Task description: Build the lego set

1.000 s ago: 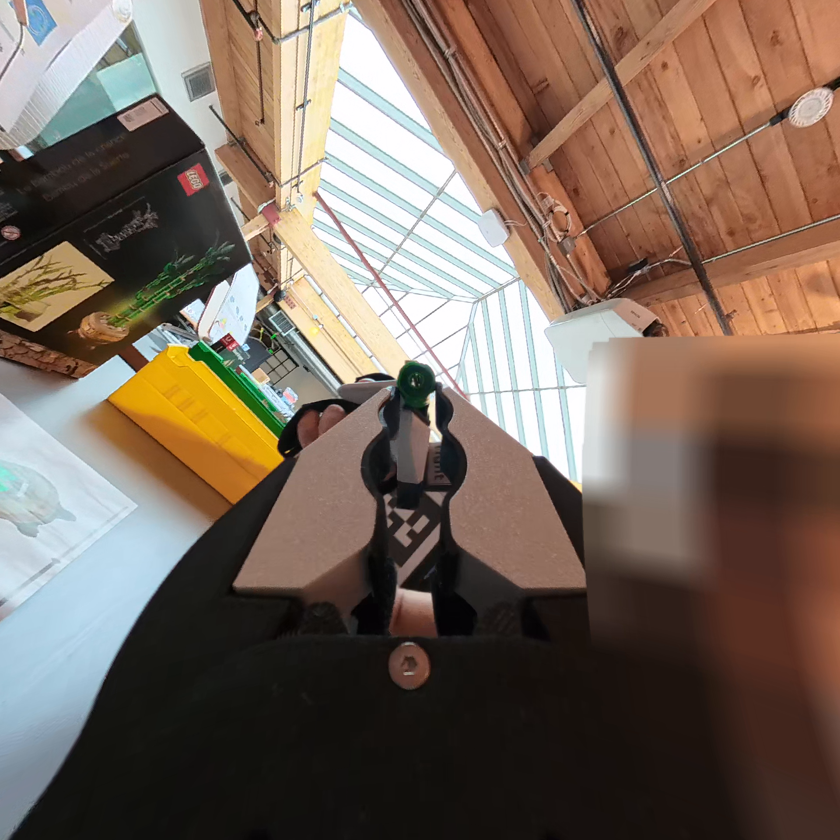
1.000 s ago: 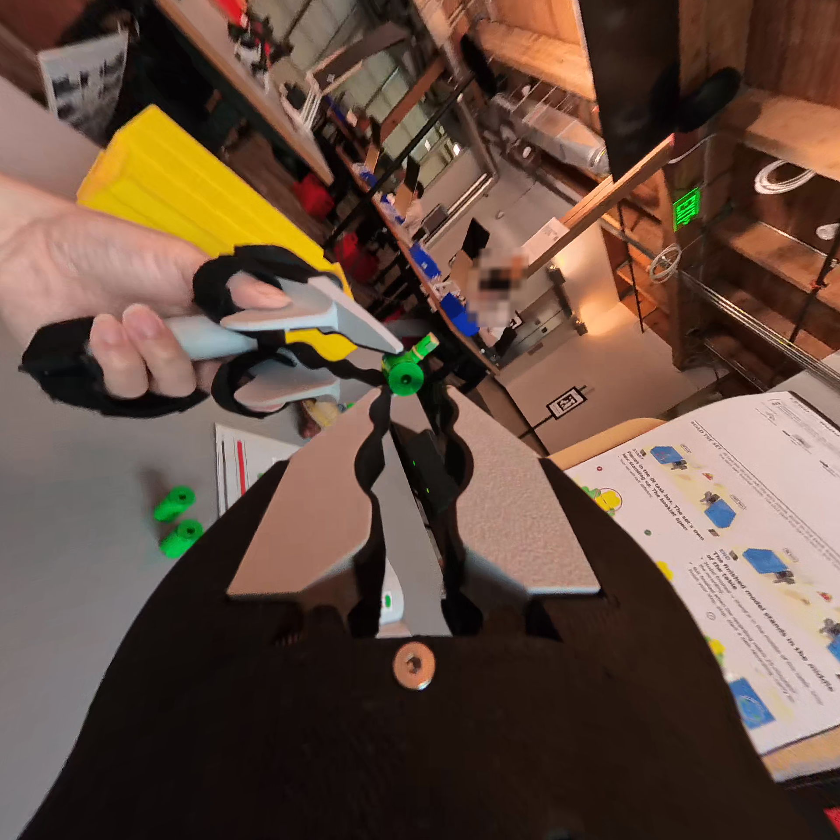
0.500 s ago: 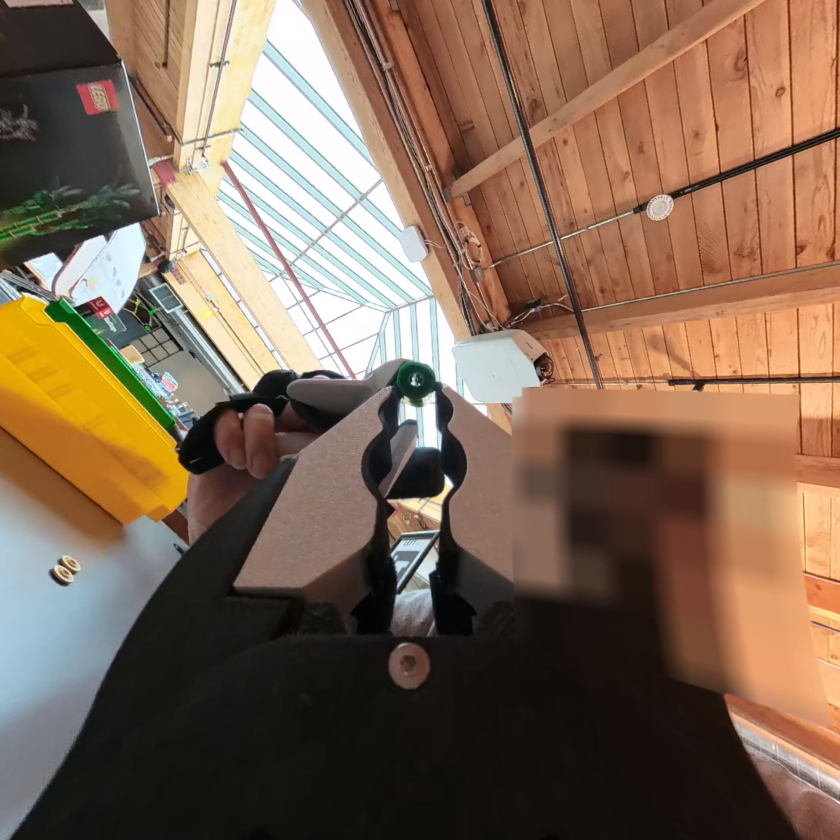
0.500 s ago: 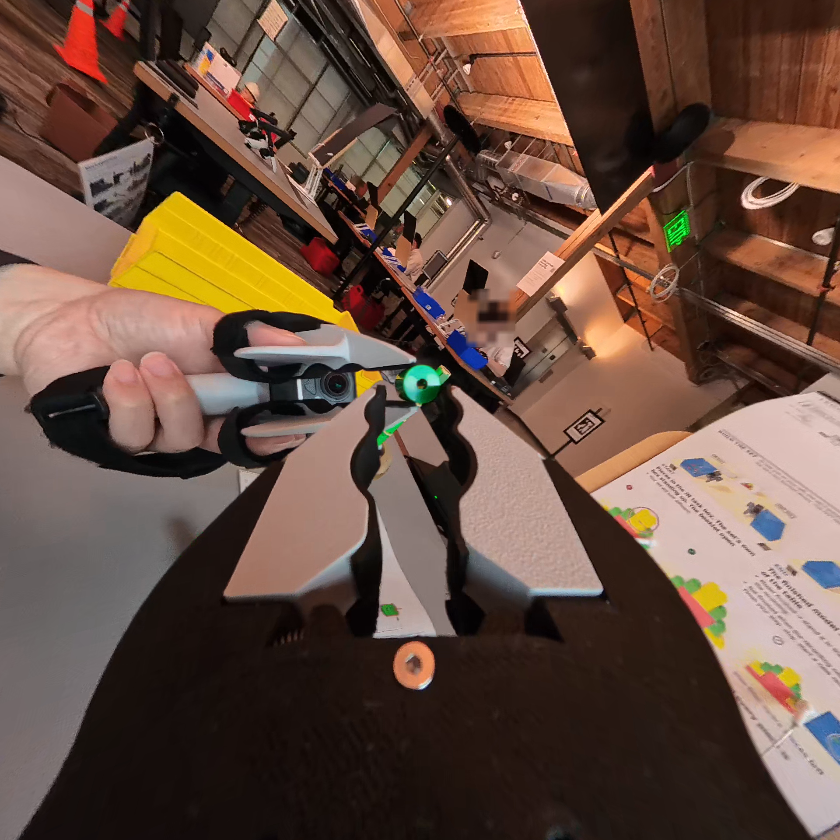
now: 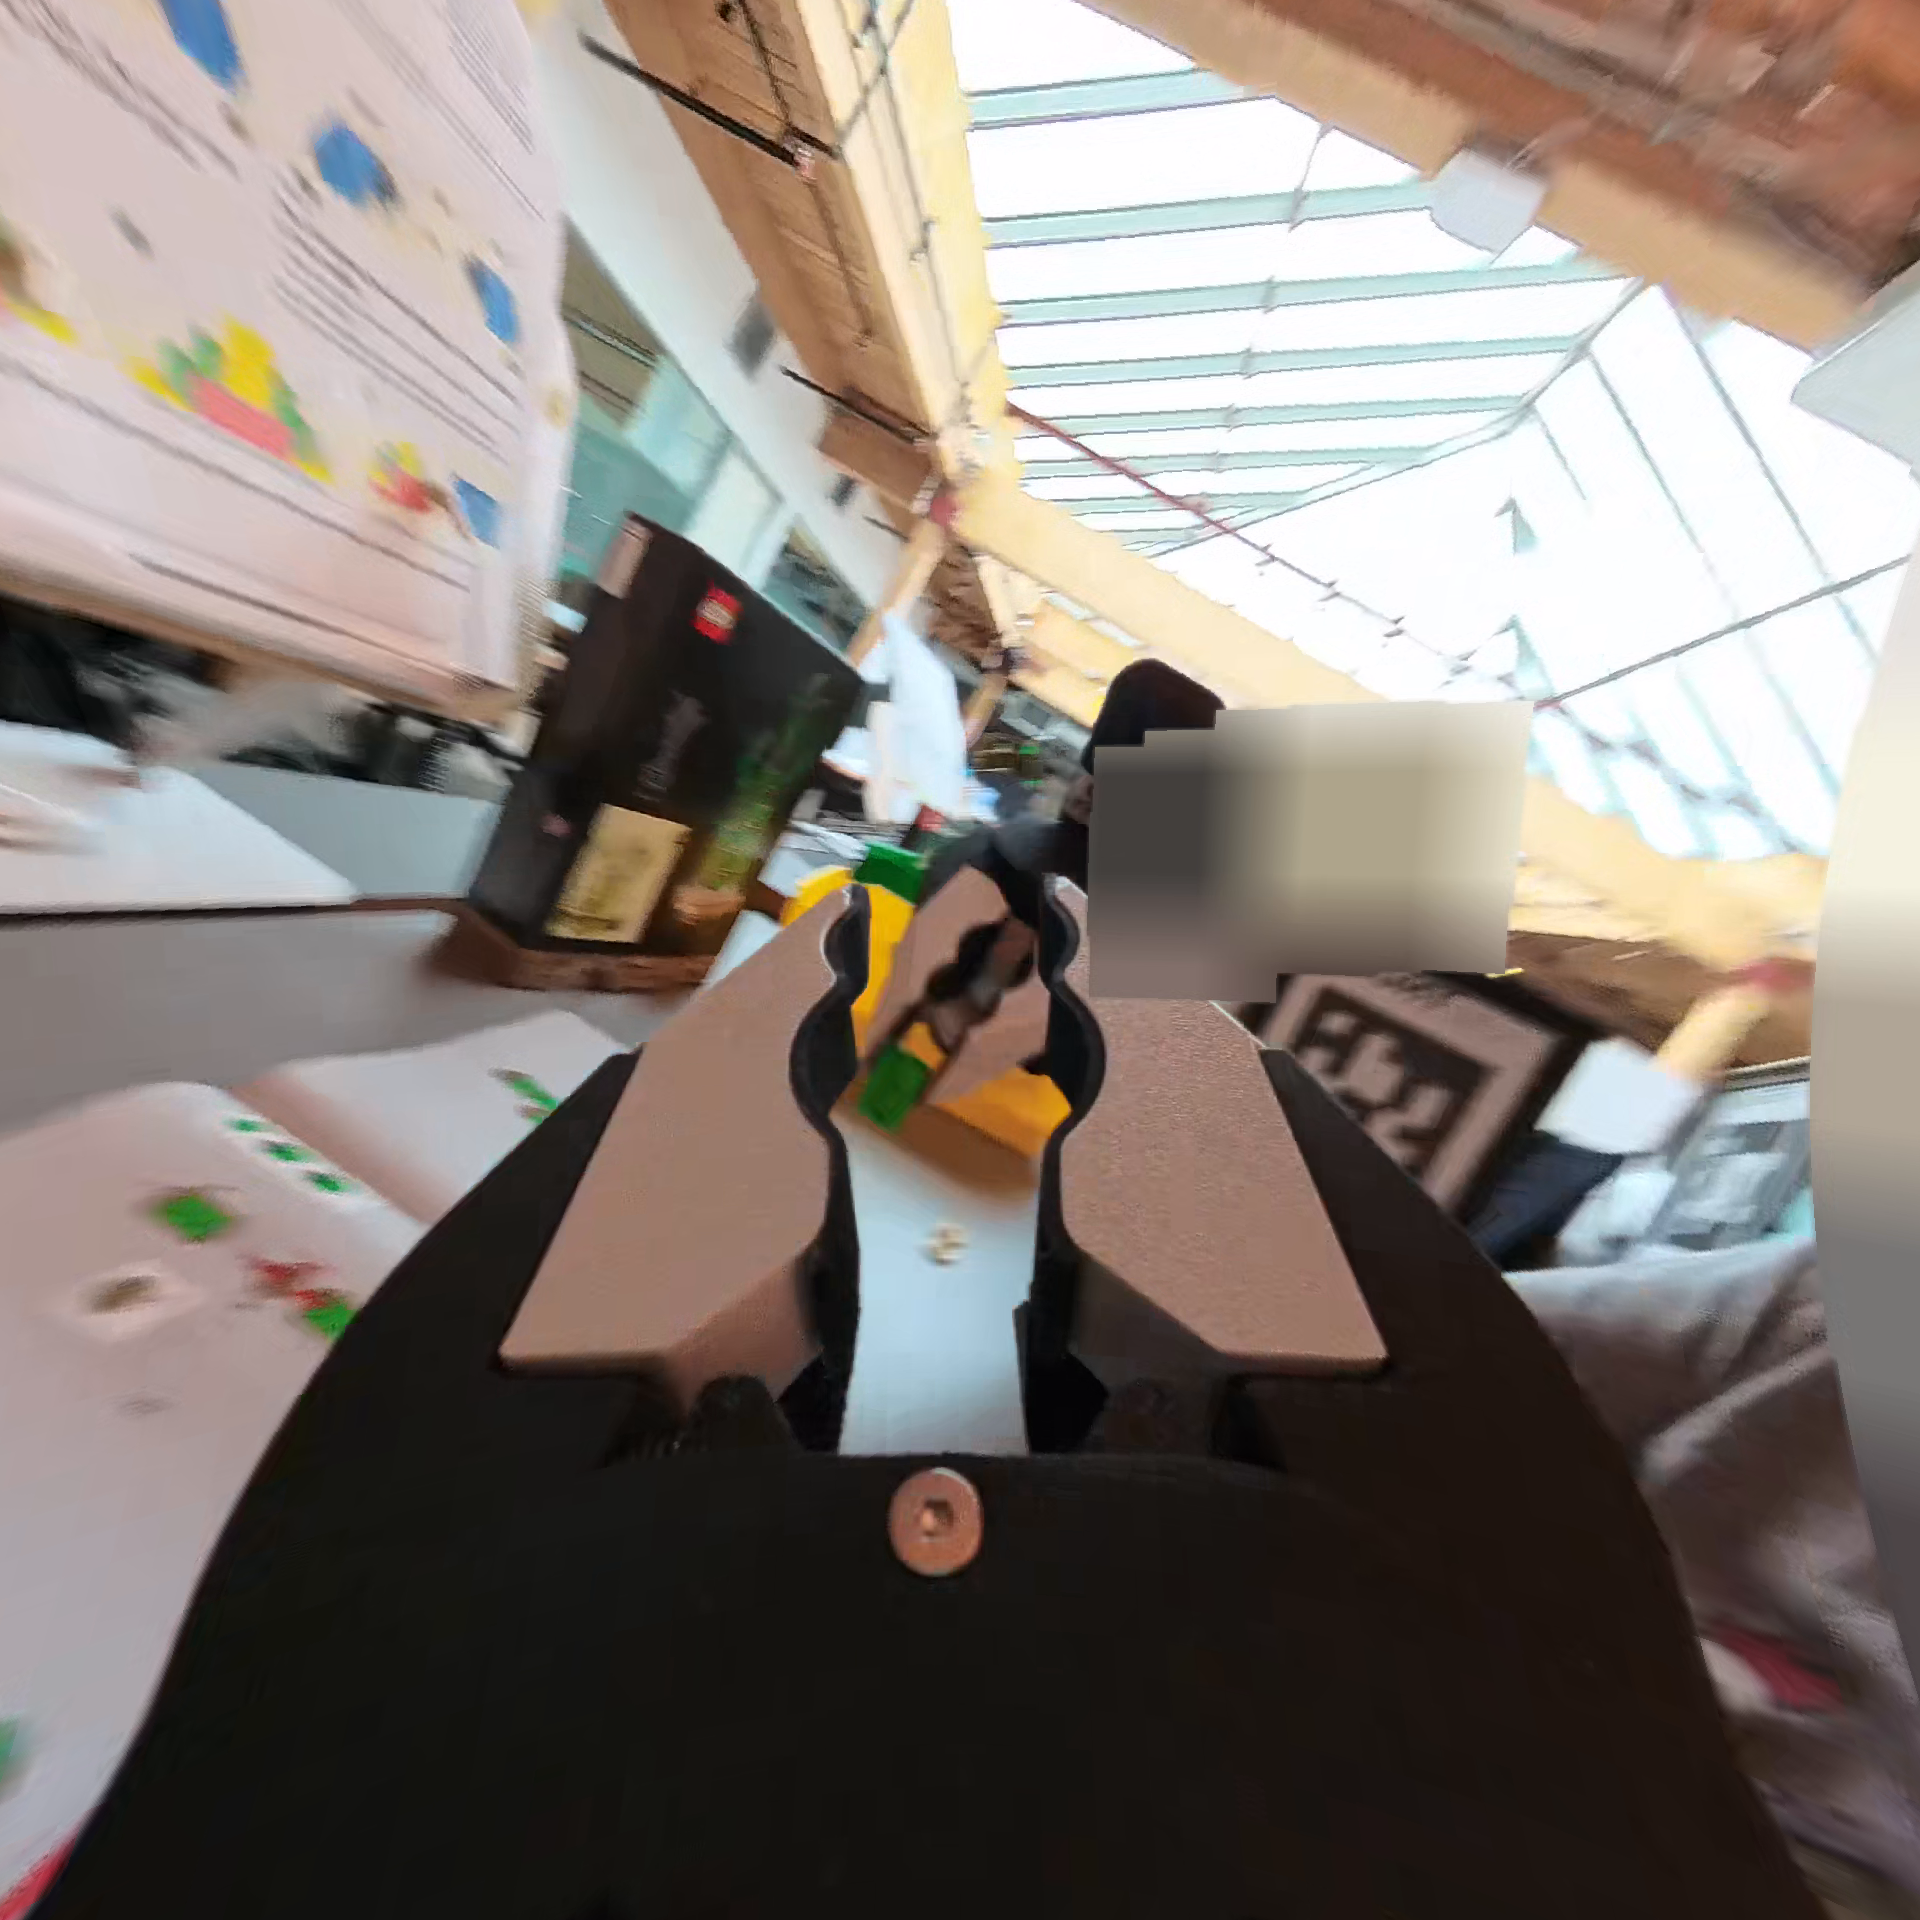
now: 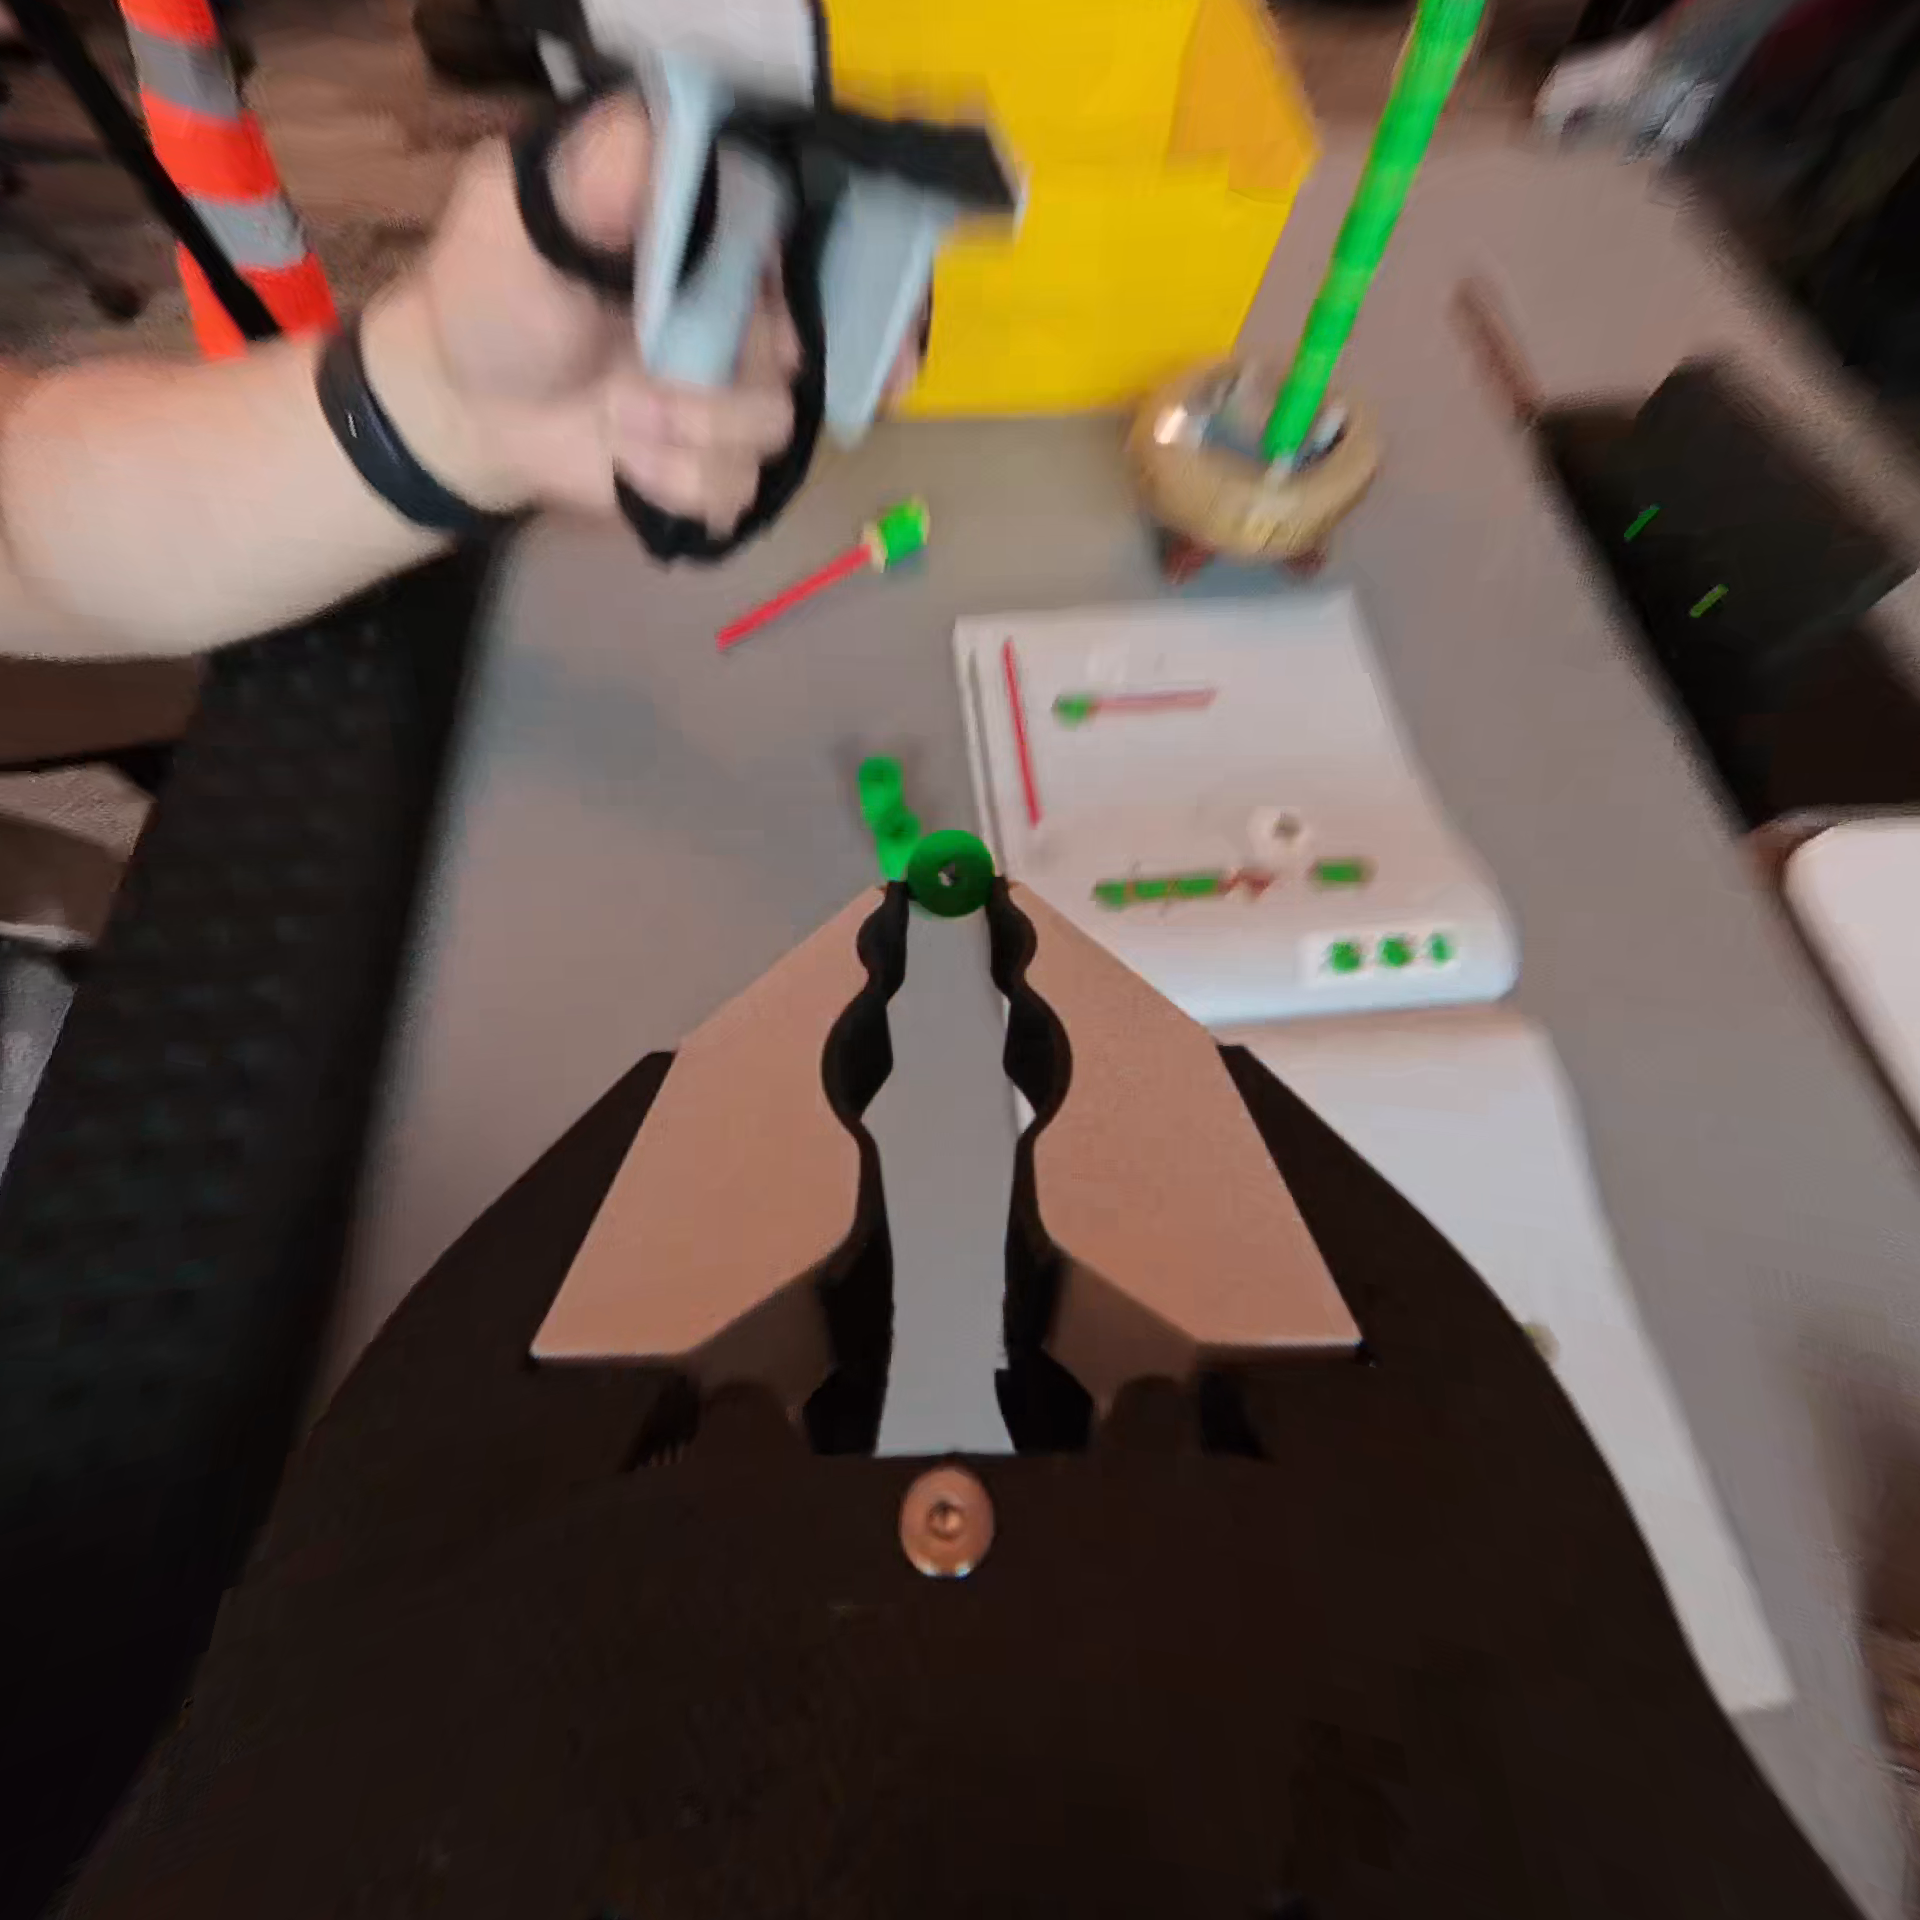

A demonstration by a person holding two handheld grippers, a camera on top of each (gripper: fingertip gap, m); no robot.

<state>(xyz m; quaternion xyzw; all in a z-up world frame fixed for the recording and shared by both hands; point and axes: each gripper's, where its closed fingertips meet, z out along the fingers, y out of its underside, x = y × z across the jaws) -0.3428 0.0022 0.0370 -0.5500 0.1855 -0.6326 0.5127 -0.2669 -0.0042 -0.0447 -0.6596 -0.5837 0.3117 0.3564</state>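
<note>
Green round lego piece [image 6: 949,875] with a centre hole sits pinched at the tips of my right gripper [image 6: 945,894], jaws clenched on it above the grey table [image 6: 623,831]. My left gripper [image 5: 951,920] hangs with its jaws released and nothing between them. Beyond the held piece I see two small green cylinders [image 6: 885,805] on the table beside a white instruction booklet [image 6: 1226,810], and farther back a tall green bamboo stalk [image 6: 1351,239] standing in a round tan pot [image 6: 1247,478].
</note>
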